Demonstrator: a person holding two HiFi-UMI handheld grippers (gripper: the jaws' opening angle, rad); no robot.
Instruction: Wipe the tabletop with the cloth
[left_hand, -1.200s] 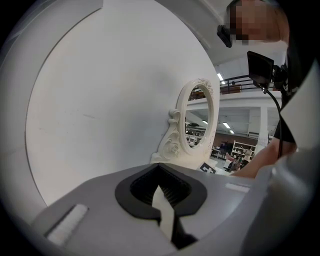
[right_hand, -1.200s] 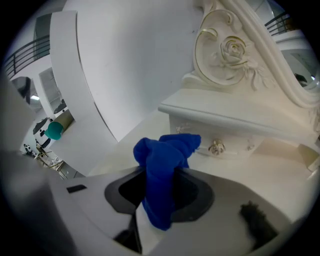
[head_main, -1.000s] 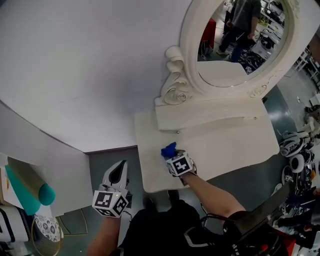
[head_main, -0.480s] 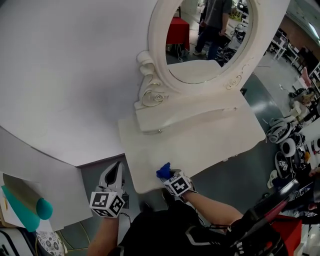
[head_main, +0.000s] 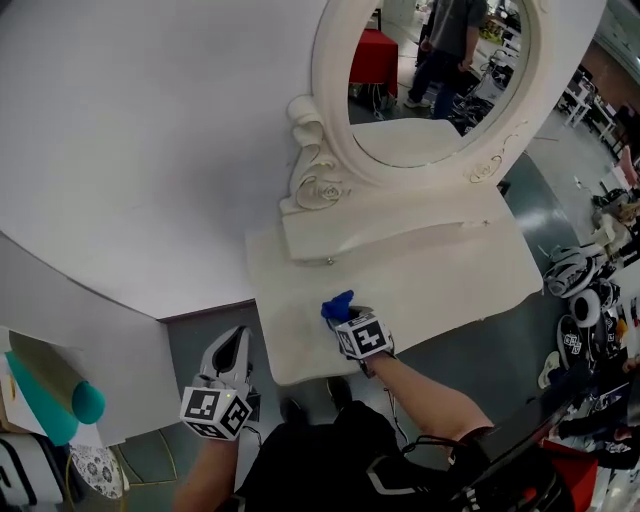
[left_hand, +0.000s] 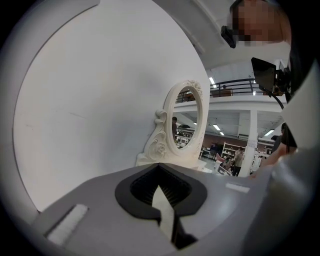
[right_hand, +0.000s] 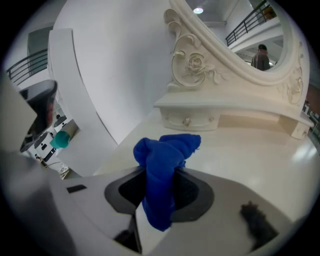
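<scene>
Pinching a bunched blue cloth (right_hand: 165, 155) between its jaws, the right gripper (head_main: 347, 318) holds it low over the cream tabletop (head_main: 450, 285), near that top's 7 o'clock corner in the head view, with the oval mirror (head_main: 440, 75) standing up toward 1 o'clock from it. The left gripper (head_main: 232, 352) sits at 8 o'clock of the cloth, off the table's edge, its jaws pressed together with nothing between them and pointing toward 12 o'clock.

Cloth (head_main: 337, 303) at front left of the tabletop (head_main: 440, 280), mirror (head_main: 430, 80) behind.
</scene>
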